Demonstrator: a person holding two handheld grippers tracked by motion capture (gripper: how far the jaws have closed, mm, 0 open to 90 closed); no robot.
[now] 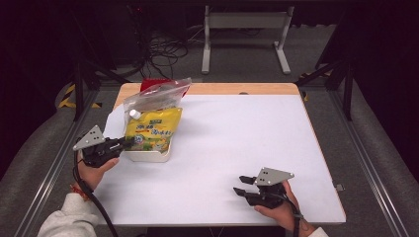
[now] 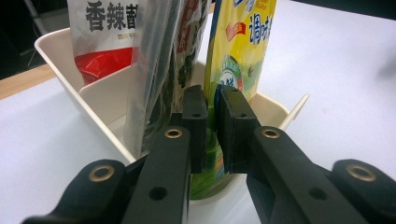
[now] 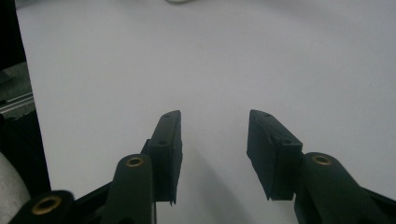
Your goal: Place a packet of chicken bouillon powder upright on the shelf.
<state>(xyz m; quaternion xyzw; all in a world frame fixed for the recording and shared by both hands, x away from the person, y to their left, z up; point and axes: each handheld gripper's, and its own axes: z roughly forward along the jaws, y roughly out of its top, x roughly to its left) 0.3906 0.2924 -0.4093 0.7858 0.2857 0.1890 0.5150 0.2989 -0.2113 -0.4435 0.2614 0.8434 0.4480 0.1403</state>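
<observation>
- High view: my left gripper [image 1: 124,143] sat at the near left corner of the white tray [image 1: 148,156], its jaws pressed together on the lower edge of the yellow pouch [image 1: 153,129], which stood upright inside the tray.
- A clear zip bag [image 1: 157,96] rose at the far side of the tray, just behind the yellow pouch, with a red packet [image 1: 150,83] showing behind it.
- The tray stood on the white table [image 1: 237,148], towards the table's left side.
- My right gripper [image 1: 242,185] rested on the table well apart from the tray, near the front edge, with its jaws spread and nothing between them.
- Left gripper view: my two black jaws were clenched on the bottom edge of the yellow pouch [image 2: 240,42], the pads nearly meeting around the thin green part of the packaging.
- Beside the pouch, within the same tray [image 2: 100,100], stood the clear zip bag [image 2: 156,60] holding a dark green pack, and beyond a divider wall a white and red packet [image 2: 100,42] with printed characters.
- Right gripper view: my right gripper [image 3: 212,154] was released, its jaws apart over the bare white table [image 3: 233,60], far from the tray and gripping nothing.
</observation>
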